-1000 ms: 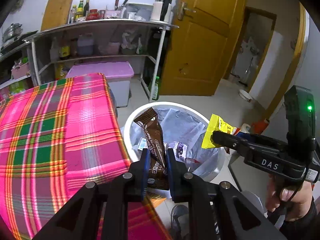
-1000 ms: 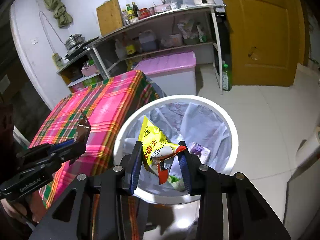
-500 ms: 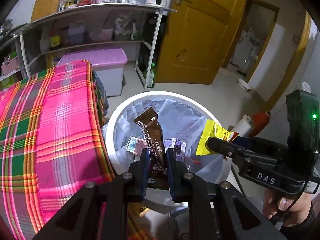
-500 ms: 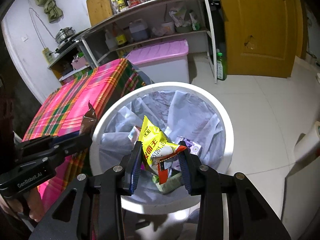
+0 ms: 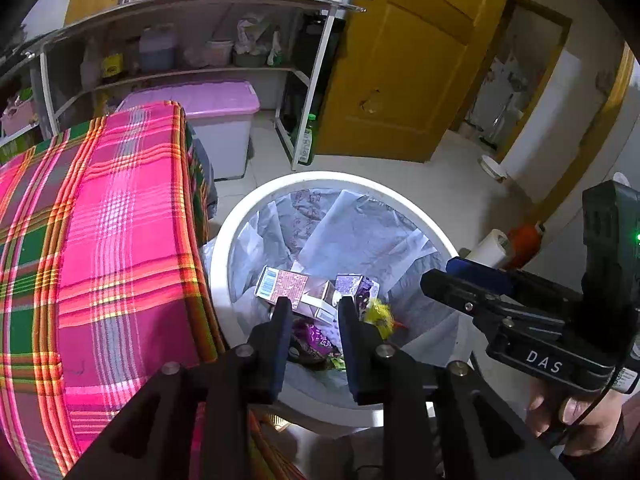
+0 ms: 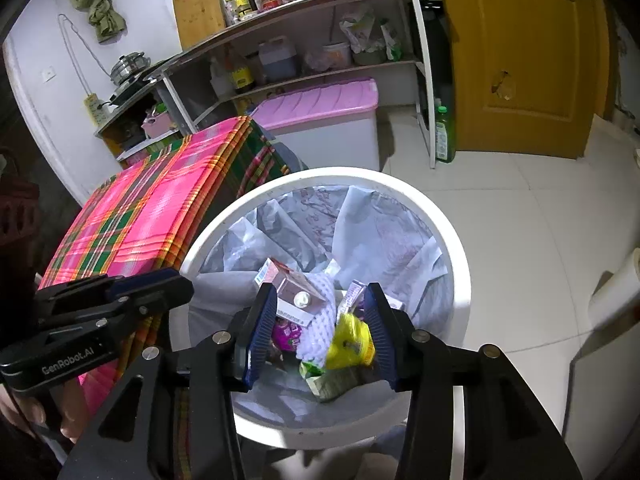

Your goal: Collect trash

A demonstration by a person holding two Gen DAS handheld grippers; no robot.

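Observation:
A white round trash bin (image 5: 320, 181) (image 6: 456, 256) with a grey liner stands on the floor beside the table. My left gripper (image 5: 311, 312) is open and empty above its near rim. My right gripper (image 6: 321, 312) is open and empty over the bin. Inside lie a yellow snack wrapper (image 6: 349, 340) (image 5: 378, 314), a pink carton (image 5: 290, 286) (image 6: 294, 284), a purple wrapper (image 5: 314, 338) and other packets. The brown wrapper is not clearly visible. The right gripper also shows in the left wrist view (image 5: 434, 278); the left gripper also shows in the right wrist view (image 6: 180, 286).
A table with a pink plaid cloth (image 5: 92, 248) (image 6: 152, 216) touches the bin's left side. A pink-lidded storage box (image 5: 208, 100), cluttered shelves (image 6: 320, 32), a green bottle (image 6: 442, 136) and a yellow door (image 6: 528, 52) stand behind. A white roll (image 5: 490, 246) stands on the tiled floor at right.
Both grippers opened. The brown wrapper left my left gripper and the yellow wrapper left my right gripper; the yellow one now lies in the bin.

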